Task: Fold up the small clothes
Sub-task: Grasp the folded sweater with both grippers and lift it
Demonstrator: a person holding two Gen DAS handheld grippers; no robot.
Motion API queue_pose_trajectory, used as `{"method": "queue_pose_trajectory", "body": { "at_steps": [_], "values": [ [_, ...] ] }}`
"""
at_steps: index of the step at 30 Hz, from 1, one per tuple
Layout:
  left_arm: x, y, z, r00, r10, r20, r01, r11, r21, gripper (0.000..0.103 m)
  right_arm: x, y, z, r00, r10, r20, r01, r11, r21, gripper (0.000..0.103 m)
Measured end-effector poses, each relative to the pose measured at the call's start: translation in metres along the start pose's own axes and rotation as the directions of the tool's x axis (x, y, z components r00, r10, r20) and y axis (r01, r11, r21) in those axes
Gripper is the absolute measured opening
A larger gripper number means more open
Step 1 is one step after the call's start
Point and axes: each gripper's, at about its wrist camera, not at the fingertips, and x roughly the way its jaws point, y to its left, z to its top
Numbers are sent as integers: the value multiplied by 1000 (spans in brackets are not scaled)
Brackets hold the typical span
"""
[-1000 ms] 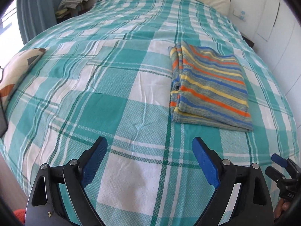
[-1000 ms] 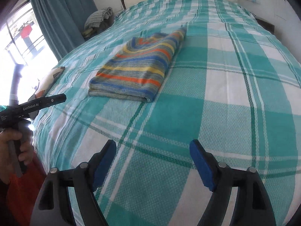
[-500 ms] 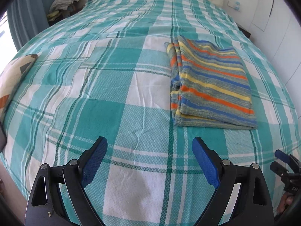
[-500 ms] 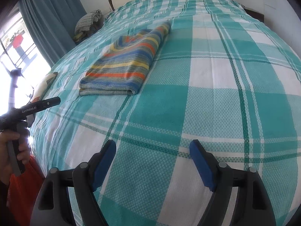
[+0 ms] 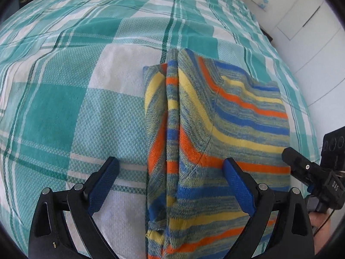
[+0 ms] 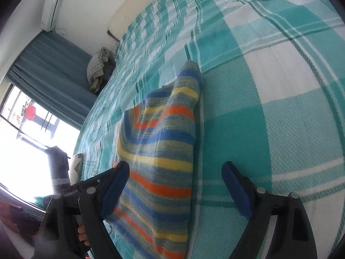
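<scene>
Between my wide-open left tongs [image 5: 170,177] and right tongs [image 6: 175,181]: striped garment [image 5: 215,129] lying folded; I'm risking pinching only the top layer, undoing folds.

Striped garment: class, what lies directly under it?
The striped garment lies folded on the checked bedspread, which shows all around it. The patch beneath and the inner folds are covered.

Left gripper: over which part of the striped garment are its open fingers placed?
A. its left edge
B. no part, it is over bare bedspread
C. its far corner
A: the left gripper stands open across the striped garment's left edge, one finger over the bedspread.
</scene>
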Motion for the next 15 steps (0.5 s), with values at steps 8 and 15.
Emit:
{"method": "queue_pose_trajectory", "body": {
  "at_steps": [8,15],
  "values": [
    [-47,-29,-6,992,-19,124,9,997,75,17,21,88,-8,990,-137,34,141,938,-316,24],
    [-154,-43,16,953,-96,288,65,991,118,17,-56,155,20,988,40,148,20,923,-385,24]
  ]
}}
